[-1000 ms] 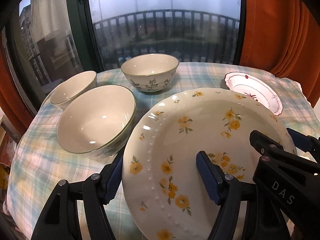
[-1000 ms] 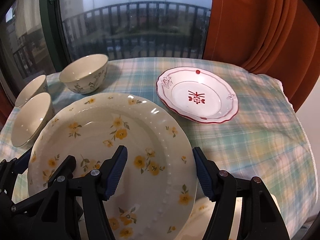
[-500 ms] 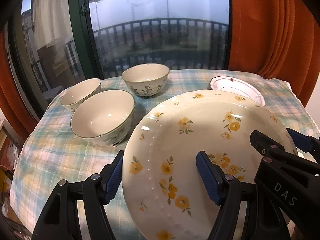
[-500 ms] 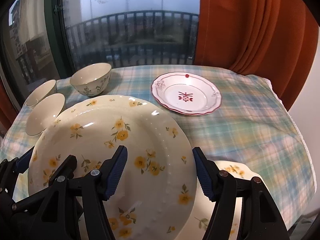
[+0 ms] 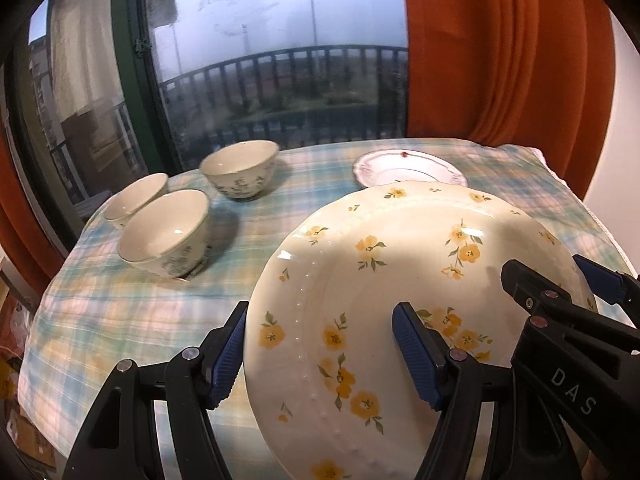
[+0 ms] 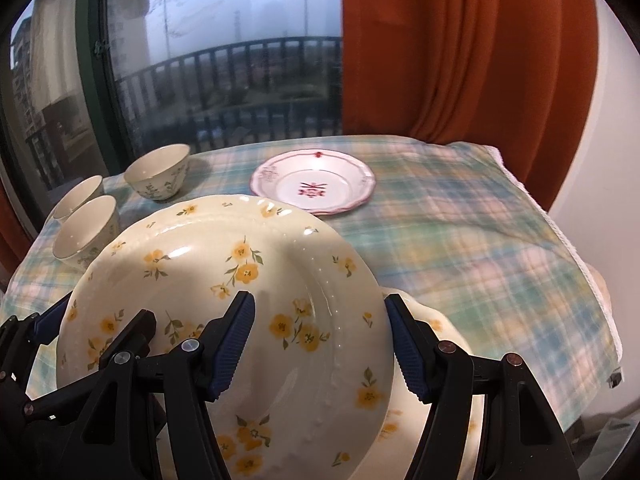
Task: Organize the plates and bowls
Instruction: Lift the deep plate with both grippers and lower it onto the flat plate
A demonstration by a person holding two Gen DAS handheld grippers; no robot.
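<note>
While both gape, left claw (image 5: 320, 354) and right claw (image 6: 320, 340) straddle the yellow-flowered plate (image 5: 400, 280).

Between my left fingers (image 5: 416, 356) and right fingers (image 6: 236, 340) sits the big plate (image 5: 400, 280). Beyond it on the bench (image 6: 460, 240): three bowls (image 5: 166, 232) far left, a small plate (image 6: 314, 188) ahead, another plate (image 6: 428, 320) beneath.
</note>
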